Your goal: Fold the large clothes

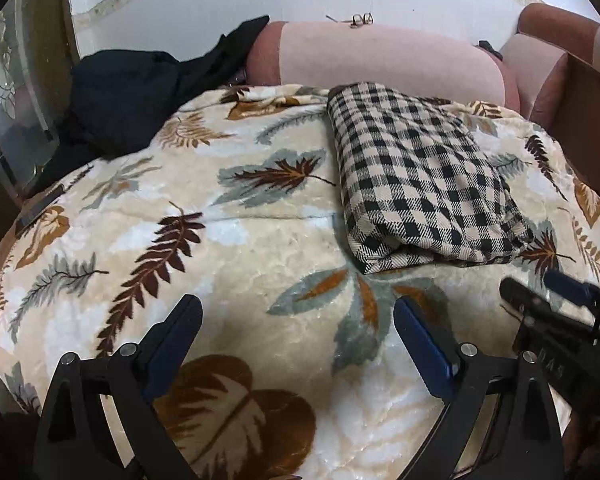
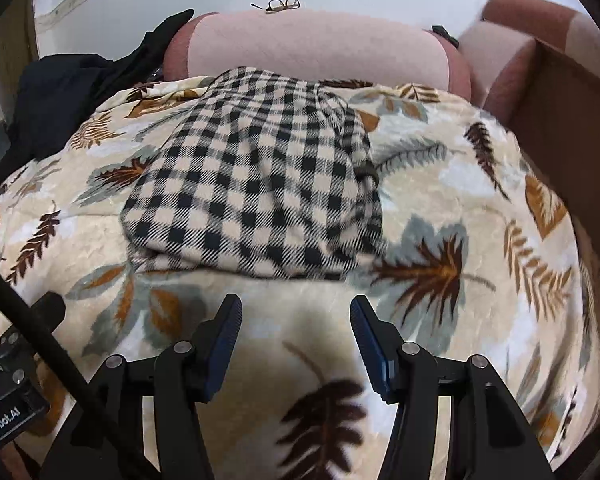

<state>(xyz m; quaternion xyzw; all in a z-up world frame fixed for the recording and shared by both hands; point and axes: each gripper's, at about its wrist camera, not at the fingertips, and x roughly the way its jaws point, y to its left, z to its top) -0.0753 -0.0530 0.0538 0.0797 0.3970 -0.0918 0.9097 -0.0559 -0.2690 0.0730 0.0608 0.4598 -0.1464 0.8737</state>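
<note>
A black-and-cream checked garment (image 1: 416, 176) lies folded into a thick rectangle on the leaf-patterned blanket (image 1: 228, 240). It also shows in the right wrist view (image 2: 260, 184), ahead of the fingers. My left gripper (image 1: 298, 312) is open and empty, above the blanket, with the garment ahead and to the right. My right gripper (image 2: 296, 312) is open and empty, just short of the garment's near folded edge. The right gripper's body shows at the right edge of the left wrist view (image 1: 560, 320).
A pink sofa backrest (image 1: 380, 60) runs behind the blanket, with glasses (image 1: 360, 19) on top. Dark clothing (image 1: 128, 92) is heaped at the back left. A brown cardboard box (image 2: 572, 128) stands at the right. A glass panel (image 1: 16, 120) is at the far left.
</note>
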